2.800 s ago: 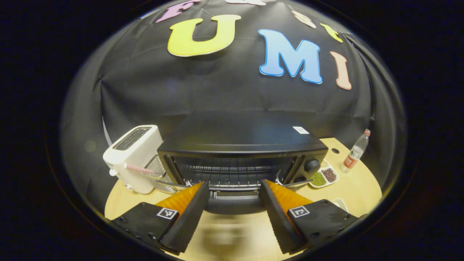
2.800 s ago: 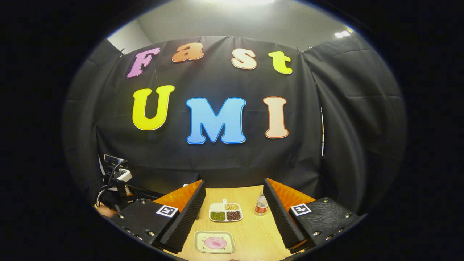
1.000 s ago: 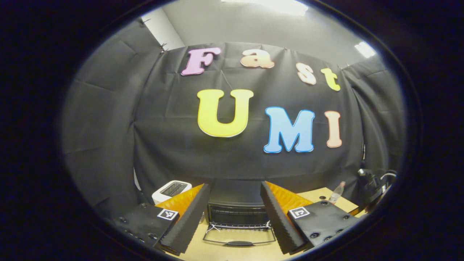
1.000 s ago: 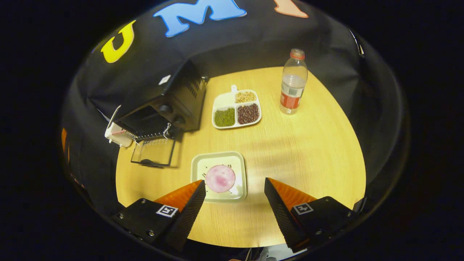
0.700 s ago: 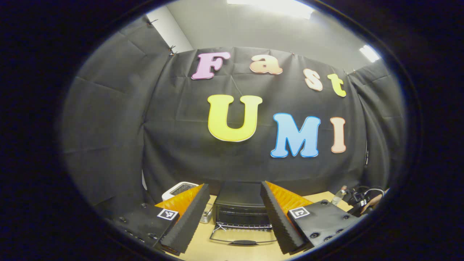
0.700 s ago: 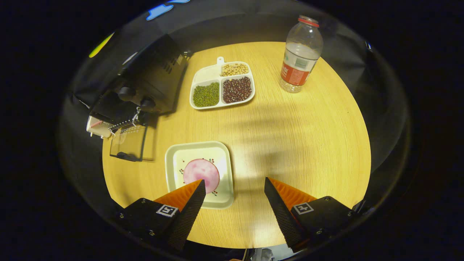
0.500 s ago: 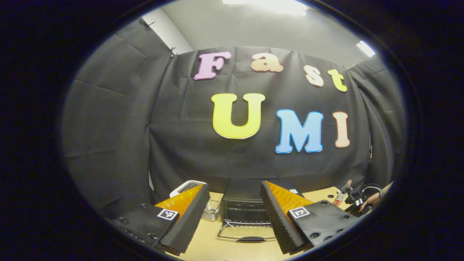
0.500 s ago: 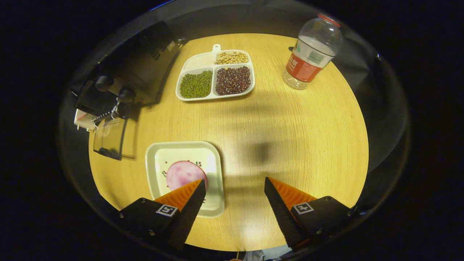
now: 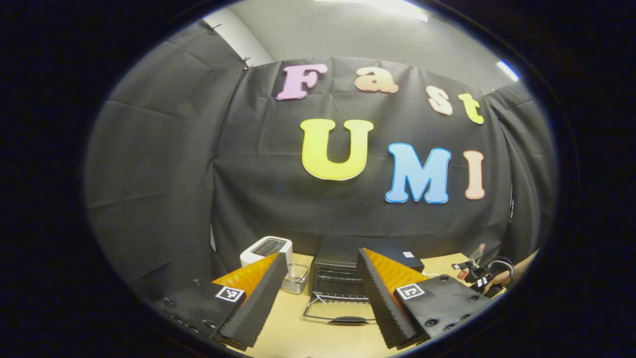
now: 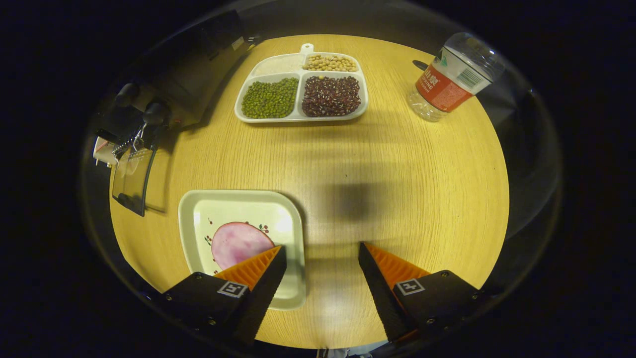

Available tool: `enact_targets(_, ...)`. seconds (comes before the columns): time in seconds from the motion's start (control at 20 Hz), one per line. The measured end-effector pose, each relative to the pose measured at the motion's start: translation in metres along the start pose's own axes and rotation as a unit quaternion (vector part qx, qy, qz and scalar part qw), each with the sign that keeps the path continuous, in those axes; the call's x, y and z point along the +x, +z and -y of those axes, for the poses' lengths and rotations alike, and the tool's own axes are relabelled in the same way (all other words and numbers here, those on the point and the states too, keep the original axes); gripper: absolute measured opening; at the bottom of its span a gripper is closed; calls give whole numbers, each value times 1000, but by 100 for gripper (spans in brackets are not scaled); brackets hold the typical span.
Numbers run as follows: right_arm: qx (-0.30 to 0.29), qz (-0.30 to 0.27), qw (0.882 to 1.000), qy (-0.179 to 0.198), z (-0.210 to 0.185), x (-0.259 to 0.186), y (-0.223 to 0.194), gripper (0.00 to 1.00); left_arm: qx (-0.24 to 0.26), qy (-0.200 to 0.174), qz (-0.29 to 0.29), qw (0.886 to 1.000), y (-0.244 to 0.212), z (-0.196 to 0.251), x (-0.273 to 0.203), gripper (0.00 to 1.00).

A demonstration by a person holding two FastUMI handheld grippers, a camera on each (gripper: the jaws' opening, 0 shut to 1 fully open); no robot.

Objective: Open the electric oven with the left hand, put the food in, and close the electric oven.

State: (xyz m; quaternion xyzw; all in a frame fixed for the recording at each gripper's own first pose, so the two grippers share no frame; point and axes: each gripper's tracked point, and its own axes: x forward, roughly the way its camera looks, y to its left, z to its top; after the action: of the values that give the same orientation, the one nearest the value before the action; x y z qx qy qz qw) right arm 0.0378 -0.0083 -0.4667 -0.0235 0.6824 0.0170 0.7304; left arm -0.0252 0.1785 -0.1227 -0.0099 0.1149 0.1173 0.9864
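Note:
The black electric oven (image 9: 343,278) stands at the back of the table, its glass door (image 9: 338,311) folded down flat. My left gripper (image 9: 320,283) is open, held high and well back from it. In the right gripper view the oven (image 10: 169,94) sits at far left with its door (image 10: 130,181) lying on the wood. A pink round slice of food (image 10: 236,243) lies on a pale square plate (image 10: 196,219). My right gripper (image 10: 320,256) is open just above the plate's right rim, one finger over the plate, the other over bare wood.
A white toaster (image 9: 266,248) and a small glass (image 9: 294,278) stand left of the oven. A divided tray of beans (image 10: 300,89) and a water bottle (image 10: 449,77) sit at the back of the round wooden table (image 10: 397,199). A hand (image 9: 497,281) shows at far right.
My left gripper drew back and lifted away from the opened oven. My right gripper dropped from facing the wall down toward the plate, closing in on its right edge.

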Motion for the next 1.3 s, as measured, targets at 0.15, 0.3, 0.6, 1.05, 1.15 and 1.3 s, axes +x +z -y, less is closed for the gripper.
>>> enact_targets(0.15,-10,2,1000,13,-10,2,-2,43,-1,-6,0,1000,-1,10,-1,98)
enact_targets(0.3,-12,-7,999,31,-7,-9,-4,12,0,-12,10,1000,9,19,-8,98)
enact_targets(0.6,49,-13,991,126,-5,-7,-6,1,10,-18,19,1000,26,41,-18,98)
enact_targets(1.05,207,20,913,350,-2,-8,-13,1,9,3,11,1000,40,84,-37,98)
enact_targets(1.15,221,24,899,378,-2,-7,-15,0,11,11,8,1000,43,93,-43,98)
enact_targets(1.3,221,22,890,398,-6,-10,-20,1,20,18,13,1000,53,103,-53,92)
